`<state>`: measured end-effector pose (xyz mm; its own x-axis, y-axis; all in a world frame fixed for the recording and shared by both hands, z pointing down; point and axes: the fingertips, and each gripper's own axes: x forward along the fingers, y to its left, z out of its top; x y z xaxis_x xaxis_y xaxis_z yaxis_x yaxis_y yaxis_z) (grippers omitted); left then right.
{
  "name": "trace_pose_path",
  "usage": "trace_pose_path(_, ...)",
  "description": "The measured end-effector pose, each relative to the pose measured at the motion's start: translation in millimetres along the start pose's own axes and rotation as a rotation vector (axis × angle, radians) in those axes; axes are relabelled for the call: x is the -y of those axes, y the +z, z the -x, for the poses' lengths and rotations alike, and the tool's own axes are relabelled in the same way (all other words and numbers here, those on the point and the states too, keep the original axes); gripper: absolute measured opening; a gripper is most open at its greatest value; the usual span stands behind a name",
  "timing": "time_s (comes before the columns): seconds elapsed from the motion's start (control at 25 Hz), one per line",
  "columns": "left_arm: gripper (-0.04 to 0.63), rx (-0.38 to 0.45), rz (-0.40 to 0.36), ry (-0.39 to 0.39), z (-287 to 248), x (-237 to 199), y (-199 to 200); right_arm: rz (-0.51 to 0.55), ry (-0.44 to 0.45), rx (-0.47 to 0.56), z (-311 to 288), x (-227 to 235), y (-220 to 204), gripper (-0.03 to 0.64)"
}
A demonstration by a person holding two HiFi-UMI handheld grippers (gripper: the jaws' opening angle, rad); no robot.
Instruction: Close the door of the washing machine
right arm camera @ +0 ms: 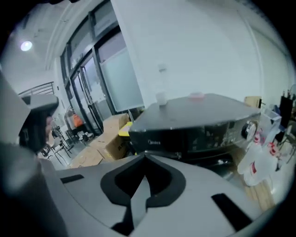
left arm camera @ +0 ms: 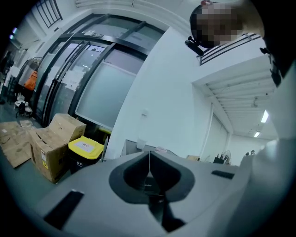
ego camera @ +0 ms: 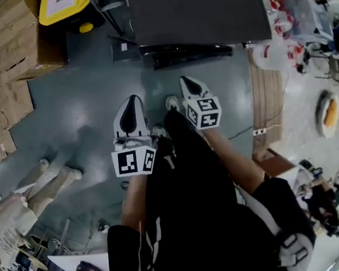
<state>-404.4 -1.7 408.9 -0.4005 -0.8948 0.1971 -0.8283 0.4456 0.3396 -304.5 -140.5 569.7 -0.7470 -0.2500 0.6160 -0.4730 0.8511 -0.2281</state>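
Observation:
The dark washing machine (ego camera: pixel 197 7) stands at the top of the head view; from above I see its flat top, and its door does not show. The right gripper view shows its control panel (right arm camera: pixel 203 134) with a knob at the right. My left gripper (ego camera: pixel 130 101) and right gripper (ego camera: pixel 189 82) are both raised in front of the person's body, well short of the machine and touching nothing. The left gripper (left arm camera: pixel 149 152) has its jaws meeting in a line with nothing between them. The right gripper (right arm camera: pixel 144 156) is shut the same way and points at the machine's front.
Cardboard boxes (ego camera: pixel 21 33) and a yellow-lidded bin (ego camera: pixel 63 5) stand left of the machine. A wooden pallet (ego camera: pixel 267 99) and white bottles (ego camera: pixel 269 53) lie to its right. Grey floor (ego camera: pixel 81 105) spreads between me and the machine.

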Motion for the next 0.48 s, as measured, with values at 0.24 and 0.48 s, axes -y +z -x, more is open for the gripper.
trace_pose_path(0.24, 0.011, 0.058, -0.01, -0.024, 20, 13, 43, 0.071, -0.015, 0.259, 103, -22, 96, 0.006)
trace_pose_path(0.48, 0.011, 0.081, 0.01, -0.055, 43, 29, 62, 0.09, -0.019, 0.418, 189, -51, 135, 0.006)
